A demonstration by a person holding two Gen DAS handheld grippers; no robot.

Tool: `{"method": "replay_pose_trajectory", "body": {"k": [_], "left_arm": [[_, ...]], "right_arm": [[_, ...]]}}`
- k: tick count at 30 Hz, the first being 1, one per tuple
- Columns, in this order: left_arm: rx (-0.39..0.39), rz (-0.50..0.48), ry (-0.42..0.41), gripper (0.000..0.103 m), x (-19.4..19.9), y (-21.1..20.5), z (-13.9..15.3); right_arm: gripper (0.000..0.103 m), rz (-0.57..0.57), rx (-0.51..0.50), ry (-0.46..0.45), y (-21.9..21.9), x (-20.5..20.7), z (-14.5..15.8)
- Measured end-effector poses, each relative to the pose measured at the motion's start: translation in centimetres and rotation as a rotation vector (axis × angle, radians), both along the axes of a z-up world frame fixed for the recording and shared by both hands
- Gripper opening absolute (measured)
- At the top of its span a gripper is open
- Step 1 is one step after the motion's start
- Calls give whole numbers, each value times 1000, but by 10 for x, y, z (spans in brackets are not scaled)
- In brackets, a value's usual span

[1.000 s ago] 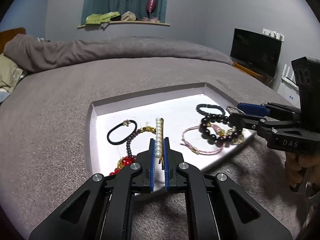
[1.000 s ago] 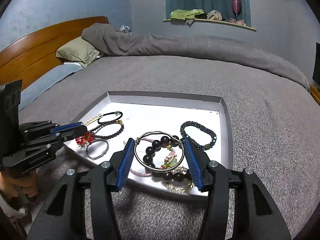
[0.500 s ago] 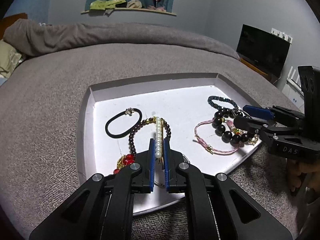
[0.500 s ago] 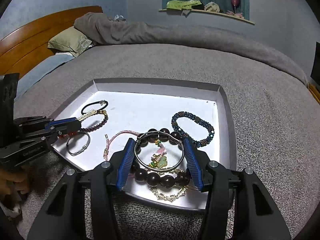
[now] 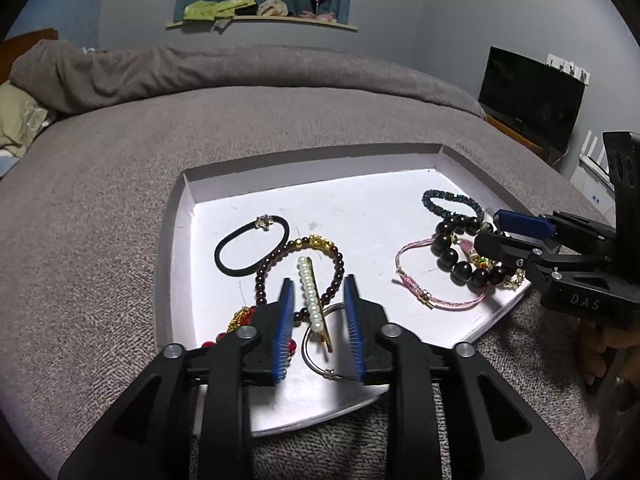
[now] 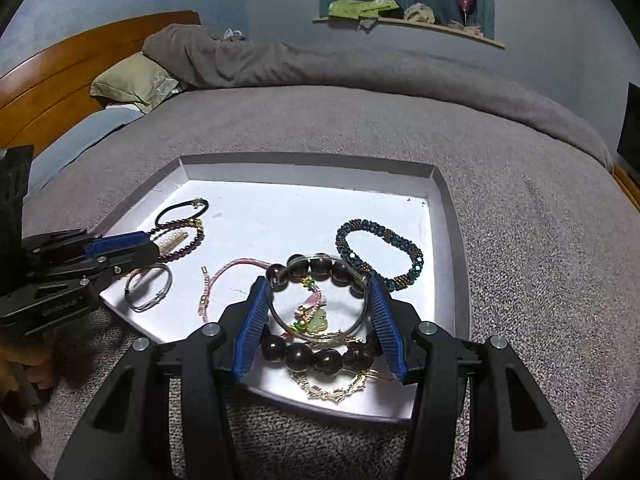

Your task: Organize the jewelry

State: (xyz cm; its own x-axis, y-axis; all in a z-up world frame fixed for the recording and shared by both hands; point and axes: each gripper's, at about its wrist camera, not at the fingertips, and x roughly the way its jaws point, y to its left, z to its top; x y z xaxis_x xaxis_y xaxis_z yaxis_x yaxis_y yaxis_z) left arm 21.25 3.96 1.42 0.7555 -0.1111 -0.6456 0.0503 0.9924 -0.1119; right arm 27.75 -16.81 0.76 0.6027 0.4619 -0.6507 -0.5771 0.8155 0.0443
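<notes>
A white tray on the grey bed holds jewelry. My left gripper is open over the tray's near left part; the pearl hair clip lies loose between its fingers, on a dark beaded bracelet and a silver ring. My right gripper is shut on a silver bangle, held over a large dark bead bracelet and a green pendant. The right gripper also shows in the left wrist view.
A black hair tie, a pink cord bracelet, a blue beaded bracelet, a gold chain and red beads lie in the tray. Grey blanket surrounds it. A TV stands at right.
My left gripper has opened and let go of the pearl hair clip, which now lies in the tray. My right gripper still holds the silver bangle over the bead bracelet.
</notes>
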Motion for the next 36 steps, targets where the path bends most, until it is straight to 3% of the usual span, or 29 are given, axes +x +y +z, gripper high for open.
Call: {"method": "replay_pose_trajectory", "body": {"k": [3,4,5,8,13,17,27,36], "left_arm": [[7,1,-12,37,-3,-1,2],[7,3,-16,41,-5,-1,3],[6,10,-24,52,-6,0,4],[1,20,-56,63,-13,2,11],[10,14,-81,65,-24,-2,18],[11,29,-126,88,-39,-4,23],[13,70,-190,96,-74,-6,31],[0,57,-211,97,-101,-22,25]], "right_arm": [[52,4,14,-16,-3,-5,3],[52,4,18,-23,-4,-7,5],[52,3,21,-30,-5,-9,6],[58,9,34,-50,-8,-17,10],[64,8,64,-75,-15,-29,15],[76,2,88,-98,-21,-41,18],[97,-13,150,-135,-39,-72,24],[98,-59,176,-158,-54,-101,16]]}}
